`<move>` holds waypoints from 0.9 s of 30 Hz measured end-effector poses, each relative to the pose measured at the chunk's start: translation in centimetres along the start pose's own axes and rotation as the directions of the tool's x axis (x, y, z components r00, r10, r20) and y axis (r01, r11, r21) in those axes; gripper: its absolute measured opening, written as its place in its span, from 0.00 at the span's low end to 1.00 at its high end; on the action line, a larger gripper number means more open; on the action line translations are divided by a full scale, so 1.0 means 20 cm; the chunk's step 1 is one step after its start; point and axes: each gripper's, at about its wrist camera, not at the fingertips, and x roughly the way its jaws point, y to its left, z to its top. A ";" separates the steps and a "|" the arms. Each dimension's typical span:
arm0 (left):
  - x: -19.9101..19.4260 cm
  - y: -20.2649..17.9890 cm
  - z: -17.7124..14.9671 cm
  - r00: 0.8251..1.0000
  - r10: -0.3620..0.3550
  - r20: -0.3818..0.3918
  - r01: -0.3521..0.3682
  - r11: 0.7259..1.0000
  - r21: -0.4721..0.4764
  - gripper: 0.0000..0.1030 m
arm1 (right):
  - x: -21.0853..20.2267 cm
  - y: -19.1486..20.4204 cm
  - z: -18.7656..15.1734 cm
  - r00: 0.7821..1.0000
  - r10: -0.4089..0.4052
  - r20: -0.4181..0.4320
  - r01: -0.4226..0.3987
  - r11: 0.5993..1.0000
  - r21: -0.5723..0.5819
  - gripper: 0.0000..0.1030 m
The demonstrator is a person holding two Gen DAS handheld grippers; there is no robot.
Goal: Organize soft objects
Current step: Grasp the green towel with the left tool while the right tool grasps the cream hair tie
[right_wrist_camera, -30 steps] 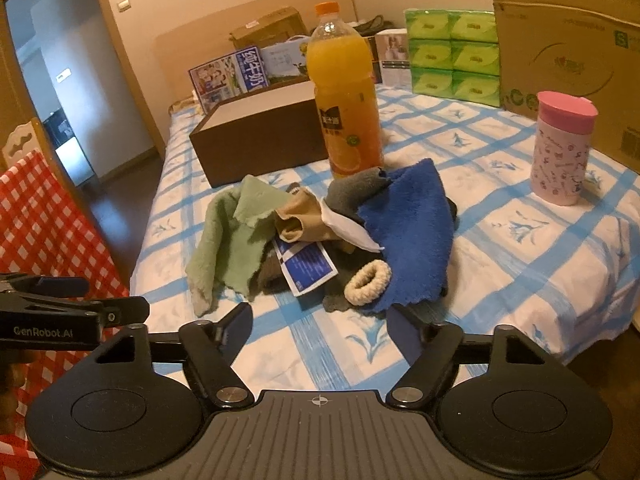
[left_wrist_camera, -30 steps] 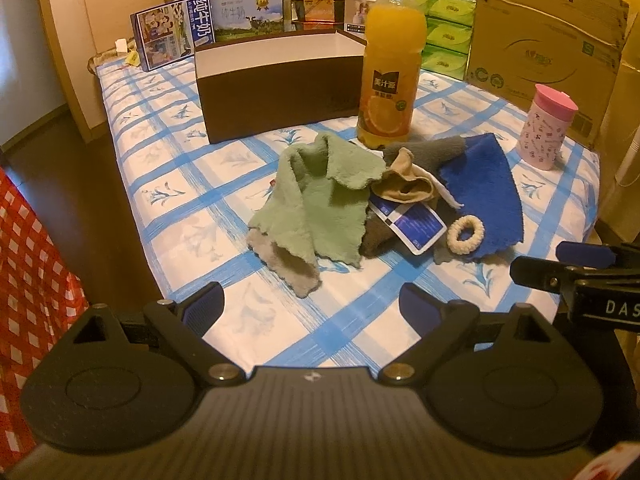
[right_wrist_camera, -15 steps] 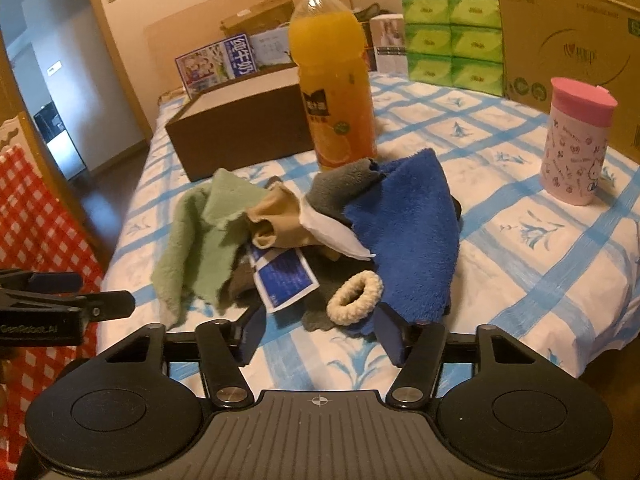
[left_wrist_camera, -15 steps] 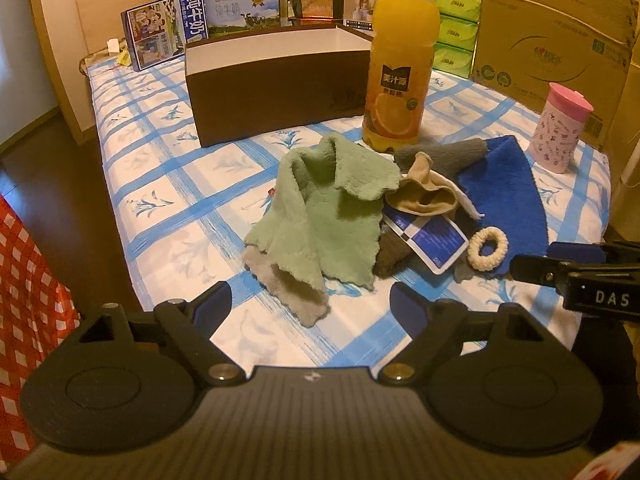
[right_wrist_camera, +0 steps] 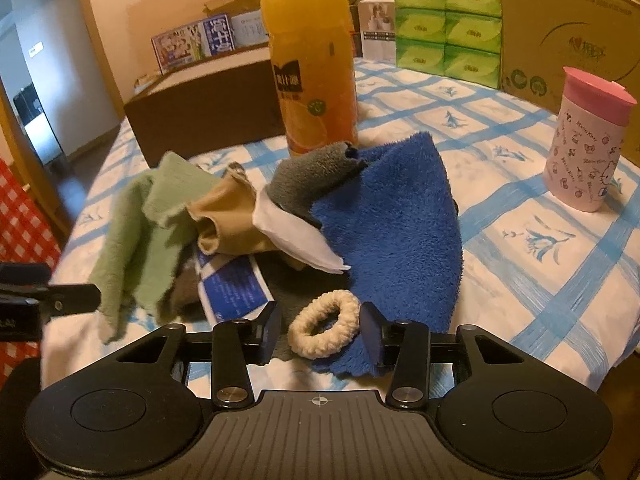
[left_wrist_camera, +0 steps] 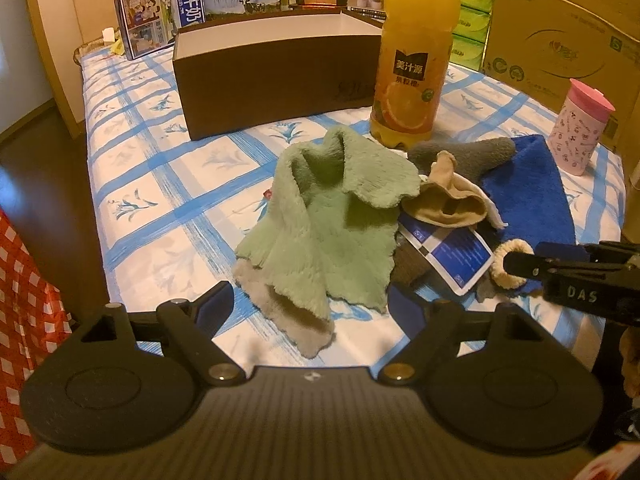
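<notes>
A heap of soft things lies on the blue-checked tablecloth point(left_wrist_camera: 160, 184): a green cloth point(left_wrist_camera: 332, 216), a grey cloth point(left_wrist_camera: 460, 156), a tan fabric piece point(left_wrist_camera: 444, 200), a blue towel point(right_wrist_camera: 392, 224), a blue packet point(right_wrist_camera: 232, 288) and a cream scrunchie point(right_wrist_camera: 308, 346). My right gripper point(right_wrist_camera: 320, 322) straddles the scrunchie; its jaws are closing and the pads stand just clear of the ring. My left gripper point(left_wrist_camera: 310, 304) is open, with the green cloth's lower corner between its fingers and untouched. Each gripper shows at the edge of the other's view.
A brown open box point(left_wrist_camera: 276, 80) stands behind the heap, beside an orange juice bottle point(left_wrist_camera: 412, 64). A pink cup point(left_wrist_camera: 576, 136) is at the right, with a cardboard box point(left_wrist_camera: 560, 40) and green tissue packs point(right_wrist_camera: 444, 20) behind. A red checked cloth point(left_wrist_camera: 20, 320) hangs at the left.
Both grippers came forward and down toward the heap. The right jaws narrowed around the scrunchie. The left fingers now flank the green cloth's corner.
</notes>
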 end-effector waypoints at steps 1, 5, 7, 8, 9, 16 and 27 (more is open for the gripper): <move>0.01 0.00 0.00 1.000 -0.001 -0.001 0.001 1.000 -0.002 0.79 | 0.01 0.00 0.00 1.000 -0.004 -0.004 0.004 1.000 -0.003 0.44; 0.04 0.01 0.01 1.000 -0.005 -0.004 0.005 1.000 -0.007 0.79 | 0.07 0.01 -0.03 1.000 -0.015 -0.024 0.014 1.000 -0.017 0.44; 0.06 0.01 0.01 1.000 -0.007 -0.008 0.007 1.000 -0.010 0.79 | 0.08 0.03 -0.04 0.999 -0.024 -0.024 0.023 0.999 -0.041 0.44; 0.06 0.01 0.01 1.000 -0.007 -0.010 0.007 1.000 -0.013 0.79 | 0.09 0.04 -0.05 0.999 -0.031 -0.024 0.030 0.998 -0.057 0.44; 0.07 0.02 0.01 1.000 -0.008 -0.011 0.007 1.000 -0.016 0.79 | 0.09 0.05 -0.05 0.999 -0.038 -0.022 0.037 0.997 -0.075 0.44; 0.10 0.02 0.02 1.000 -0.012 -0.019 0.011 1.000 -0.027 0.79 | 0.10 0.10 -0.08 0.998 -0.061 -0.004 0.059 0.984 -0.168 0.20; 0.17 0.01 0.06 1.000 -0.028 -0.010 0.027 0.999 -0.036 0.79 | -0.03 -0.01 0.06 0.997 -0.028 0.078 0.031 0.999 -0.032 0.17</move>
